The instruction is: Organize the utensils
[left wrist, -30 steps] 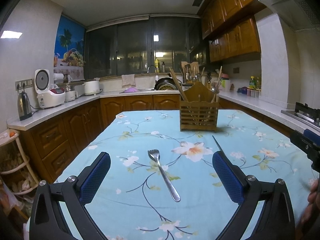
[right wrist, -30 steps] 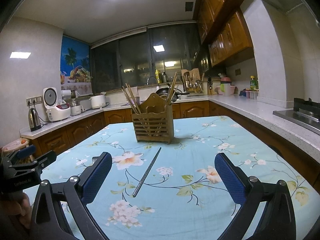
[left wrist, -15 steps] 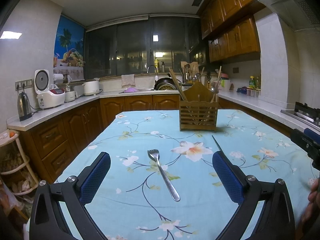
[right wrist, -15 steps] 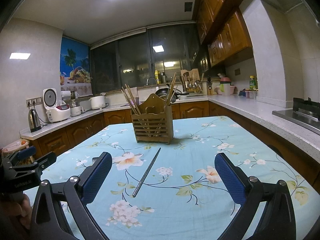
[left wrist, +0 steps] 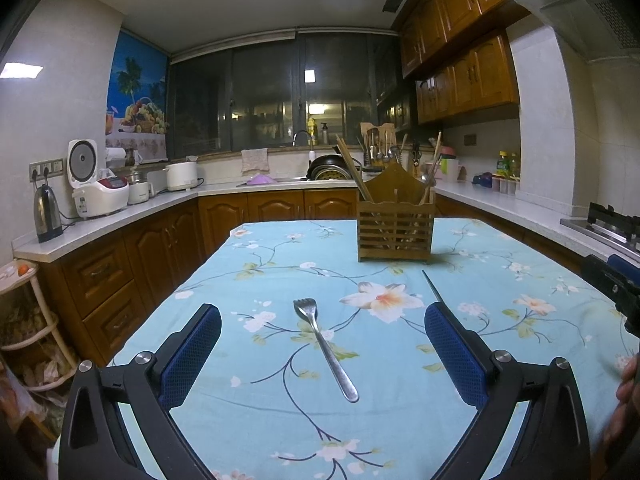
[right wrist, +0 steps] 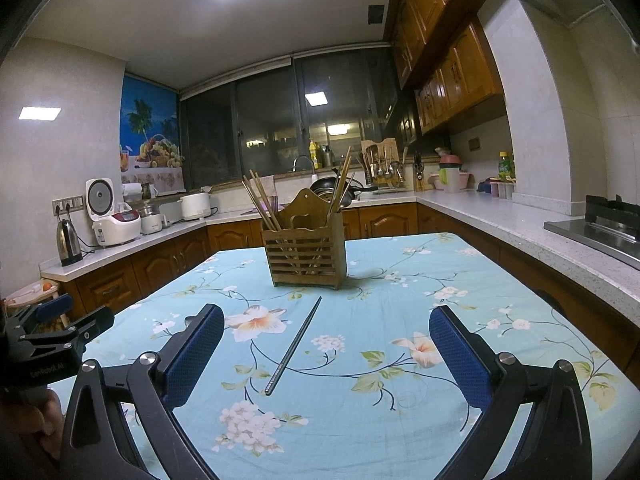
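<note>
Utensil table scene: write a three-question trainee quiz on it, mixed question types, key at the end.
1. True or false: the fork lies on the tablecloth between the open fingers of the left gripper.
2. Which loose utensil lies ahead of the right gripper? A) a spoon B) a metal chopstick C) a ladle
3. Fill in: the wooden utensil holder already holds several ______.

Key: 1 true. 2 B, the metal chopstick. 3 chopsticks; they stand tilted in the holder.
</note>
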`<state>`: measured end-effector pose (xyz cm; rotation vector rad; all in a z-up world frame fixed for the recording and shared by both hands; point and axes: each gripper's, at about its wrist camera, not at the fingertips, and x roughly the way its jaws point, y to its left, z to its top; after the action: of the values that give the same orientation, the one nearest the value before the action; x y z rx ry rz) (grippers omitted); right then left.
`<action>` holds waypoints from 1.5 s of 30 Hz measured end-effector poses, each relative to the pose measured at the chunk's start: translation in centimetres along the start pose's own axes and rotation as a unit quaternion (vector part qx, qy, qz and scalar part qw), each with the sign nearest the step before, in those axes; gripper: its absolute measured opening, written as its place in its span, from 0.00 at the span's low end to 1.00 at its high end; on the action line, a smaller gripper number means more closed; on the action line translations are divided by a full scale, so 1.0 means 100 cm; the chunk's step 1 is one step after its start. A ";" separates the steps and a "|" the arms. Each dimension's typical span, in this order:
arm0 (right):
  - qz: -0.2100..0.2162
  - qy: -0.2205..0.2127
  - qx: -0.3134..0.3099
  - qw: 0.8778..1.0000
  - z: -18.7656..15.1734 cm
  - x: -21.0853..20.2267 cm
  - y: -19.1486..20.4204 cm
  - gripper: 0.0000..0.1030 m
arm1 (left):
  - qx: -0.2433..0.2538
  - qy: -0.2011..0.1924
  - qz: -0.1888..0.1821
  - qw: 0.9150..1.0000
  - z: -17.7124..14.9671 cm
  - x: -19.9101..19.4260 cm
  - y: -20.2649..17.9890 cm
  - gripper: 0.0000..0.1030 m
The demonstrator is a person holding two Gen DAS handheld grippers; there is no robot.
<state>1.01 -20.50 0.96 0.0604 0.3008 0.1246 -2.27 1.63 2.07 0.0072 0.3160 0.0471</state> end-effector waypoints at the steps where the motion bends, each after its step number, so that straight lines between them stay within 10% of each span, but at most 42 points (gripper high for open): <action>1: 0.000 0.000 0.000 1.000 0.000 0.000 0.000 1.00 | 0.000 0.000 0.000 1.000 0.000 0.000 0.000 0.99; 45: -0.003 0.013 0.010 1.000 -0.002 0.007 0.006 1.00 | 0.002 0.014 -0.010 1.000 0.007 0.010 -0.014 0.99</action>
<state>1.58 -19.81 0.60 0.0780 0.3281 0.1170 -1.00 0.26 2.44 0.0069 0.3440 0.0270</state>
